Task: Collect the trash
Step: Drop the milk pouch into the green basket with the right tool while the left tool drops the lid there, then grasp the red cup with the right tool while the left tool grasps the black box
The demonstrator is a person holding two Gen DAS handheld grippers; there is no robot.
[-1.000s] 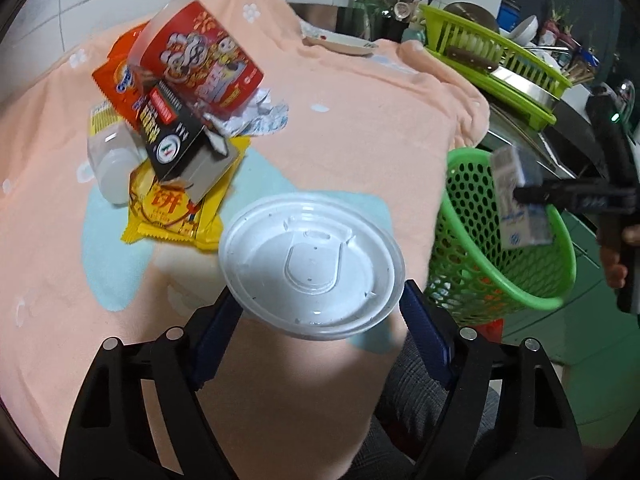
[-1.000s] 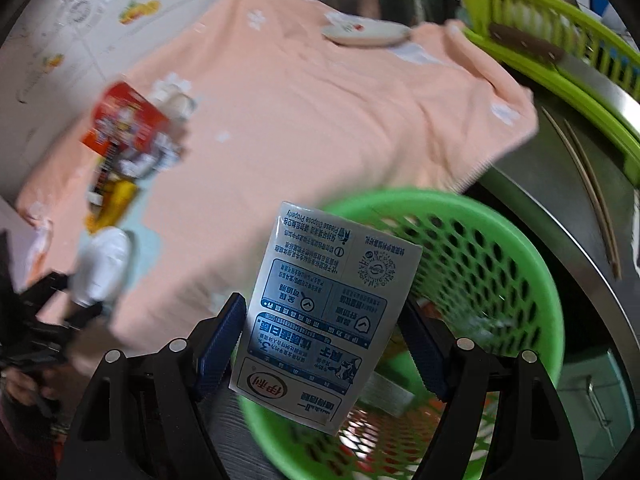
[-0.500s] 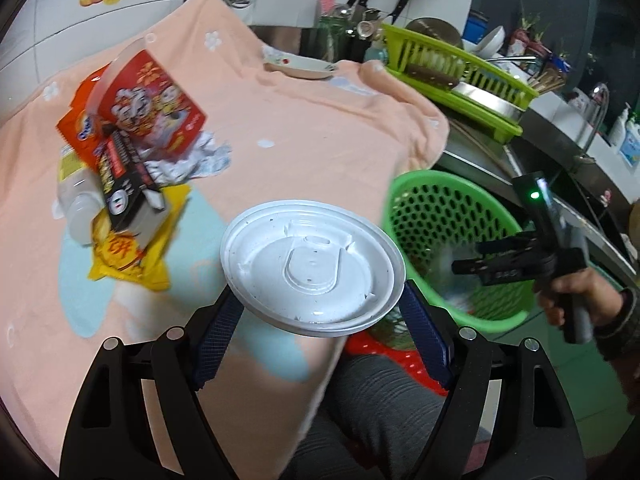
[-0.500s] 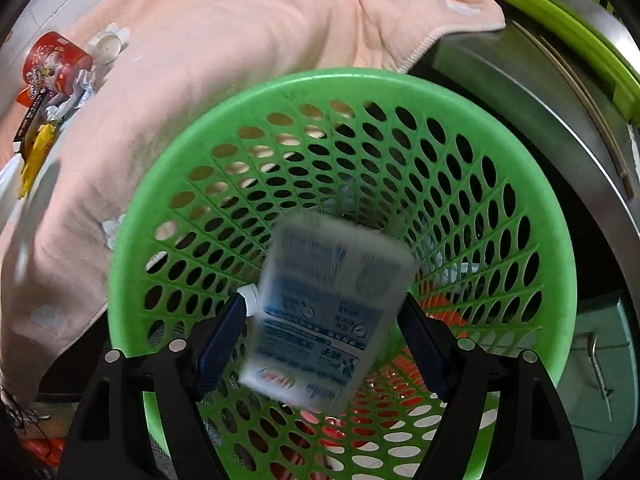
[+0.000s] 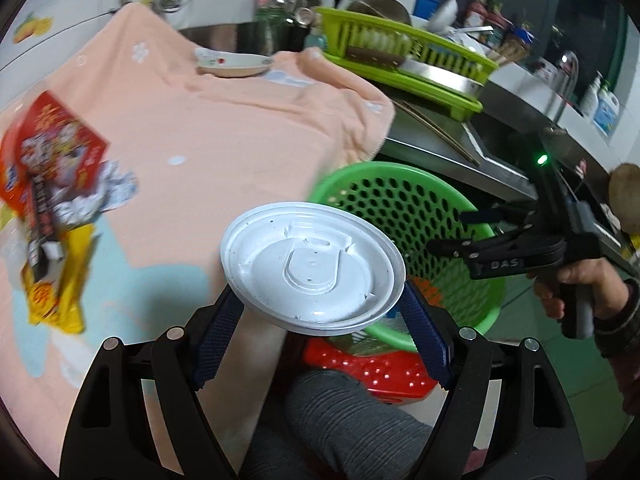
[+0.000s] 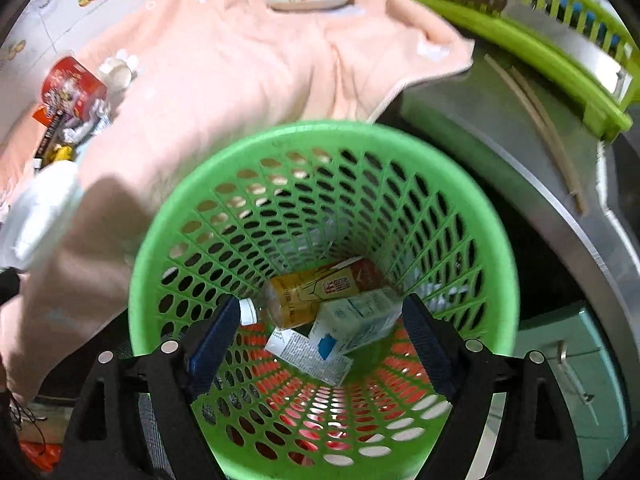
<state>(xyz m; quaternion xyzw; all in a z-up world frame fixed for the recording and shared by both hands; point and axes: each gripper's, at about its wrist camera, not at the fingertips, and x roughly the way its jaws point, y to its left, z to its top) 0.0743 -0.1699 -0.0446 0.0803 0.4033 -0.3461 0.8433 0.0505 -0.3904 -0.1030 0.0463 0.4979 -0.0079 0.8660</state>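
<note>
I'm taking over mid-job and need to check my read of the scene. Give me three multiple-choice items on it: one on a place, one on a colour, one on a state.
1. Where does the milk carton lie?
A. On the peach cloth
B. At the bottom of the basket
C. Between the right gripper's pads

2. What colour is the basket?
A. Green
B. Blue
C. White

3. What is between the pads of the left gripper?
A. Nothing
B. A yellow snack bag
C. A white plastic lid

Answers:
1 B: the carton rests among a bottle and a flat box at the basket's bottom, clear of the right gripper, whose jaws are opening and empty.
2 A: its perforated wall and rim are bright green.
3 C: the white plastic lid sits clamped between the blue pads.
</note>
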